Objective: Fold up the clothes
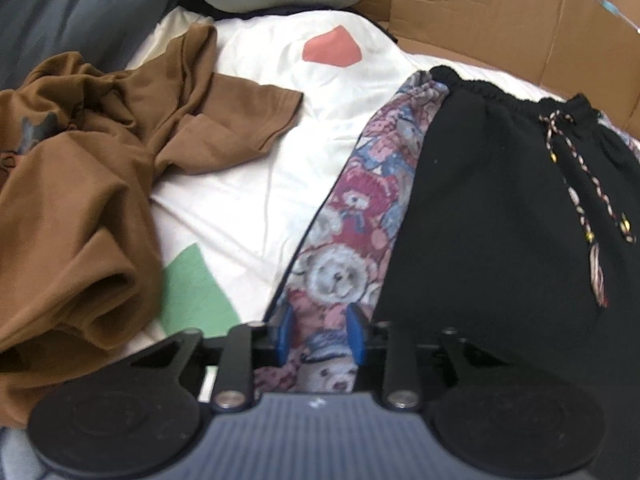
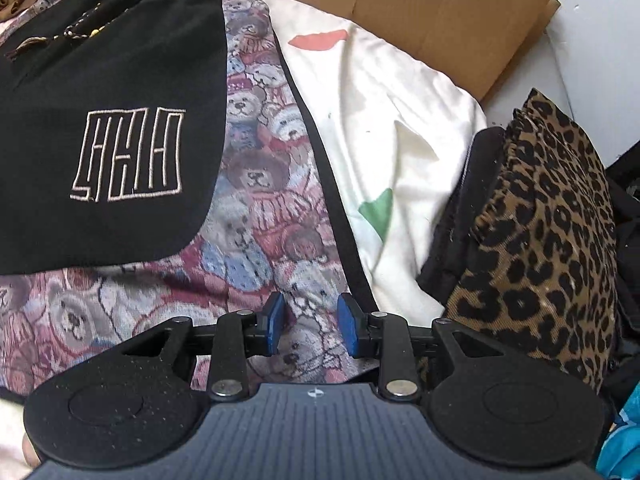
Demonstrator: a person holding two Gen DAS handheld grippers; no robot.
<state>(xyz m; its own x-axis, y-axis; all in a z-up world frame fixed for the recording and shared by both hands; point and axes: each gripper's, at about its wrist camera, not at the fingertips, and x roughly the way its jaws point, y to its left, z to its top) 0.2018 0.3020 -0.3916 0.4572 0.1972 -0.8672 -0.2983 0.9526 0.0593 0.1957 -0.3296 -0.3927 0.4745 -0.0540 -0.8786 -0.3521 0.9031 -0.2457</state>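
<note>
**Shorts spread on bed amid crowded laundry**

The left gripper point(image 1: 320, 334) and right gripper point(image 2: 311, 326), jaws open and holding nothing, hover over the bear-print side panels of black shorts point(image 1: 492, 208) lying flat on the bed sheet point(image 1: 248, 184). A crumpled brown shirt point(image 1: 80, 184) lies left, a leopard-print garment point(image 2: 540, 240) right, cardboard point(image 1: 500, 20) behind.

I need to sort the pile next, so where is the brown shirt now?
In the left wrist view the brown shirt lies crumpled at the left on the white sheet, apart from the teddy-bear garment to its right.
</note>
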